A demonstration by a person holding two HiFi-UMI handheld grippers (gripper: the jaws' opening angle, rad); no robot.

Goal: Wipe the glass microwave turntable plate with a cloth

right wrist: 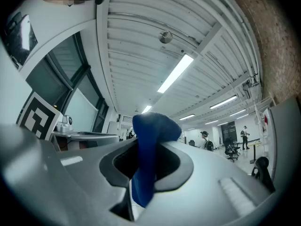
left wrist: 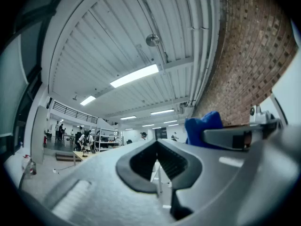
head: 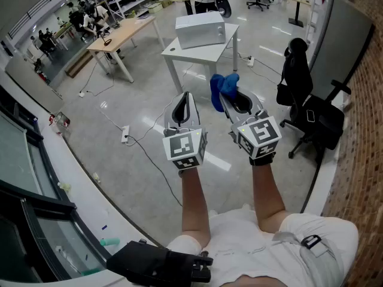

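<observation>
Left hand-held gripper (left wrist: 156, 144): my jaws are pressed together, with nothing between them.
Right hand-held gripper (right wrist: 140, 150): I pinch a crumpled blue cloth (right wrist: 155, 126).

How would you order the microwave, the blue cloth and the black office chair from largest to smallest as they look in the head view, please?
1. black office chair
2. microwave
3. blue cloth
The blue cloth is nearest the camera, yet it looks smallest.
</observation>
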